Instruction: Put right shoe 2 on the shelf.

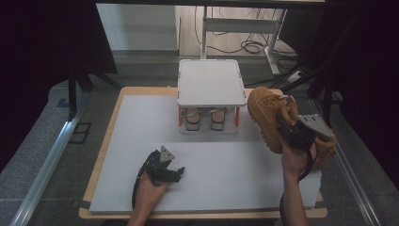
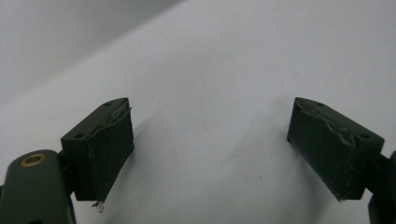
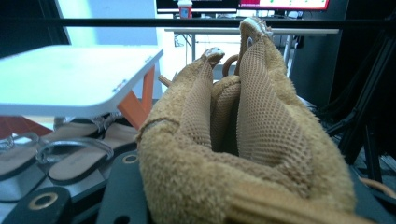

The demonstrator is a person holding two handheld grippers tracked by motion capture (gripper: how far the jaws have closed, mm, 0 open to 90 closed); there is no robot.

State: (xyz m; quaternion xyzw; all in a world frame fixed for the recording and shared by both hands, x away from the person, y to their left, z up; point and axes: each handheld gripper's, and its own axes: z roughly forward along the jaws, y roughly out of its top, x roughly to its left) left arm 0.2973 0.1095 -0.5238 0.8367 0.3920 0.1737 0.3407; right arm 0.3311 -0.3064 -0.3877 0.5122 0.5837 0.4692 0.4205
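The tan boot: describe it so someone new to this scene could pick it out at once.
Start at the white two-tier shoe rack at the far edge of the table. Just right of it, lifted above the table's right edge, the right gripper holds the tan boot. Unlike the flat sandals on the rack's lower shelf, it is bulky, fuzzy suede with a mesh-lined collar.

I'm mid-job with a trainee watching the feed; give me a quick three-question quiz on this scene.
1. What does the right gripper hold?
2. True or false: the left gripper stands with jaws apart and nothing between them, low over the white table top.
3. What sits under the white rack? A) a pair of sandals B) a second boot C) a toolbox

Key
1. A tan boot, gripped at its collar and held off the table beside the rack.
2. True.
3. A, the pair of sandals.
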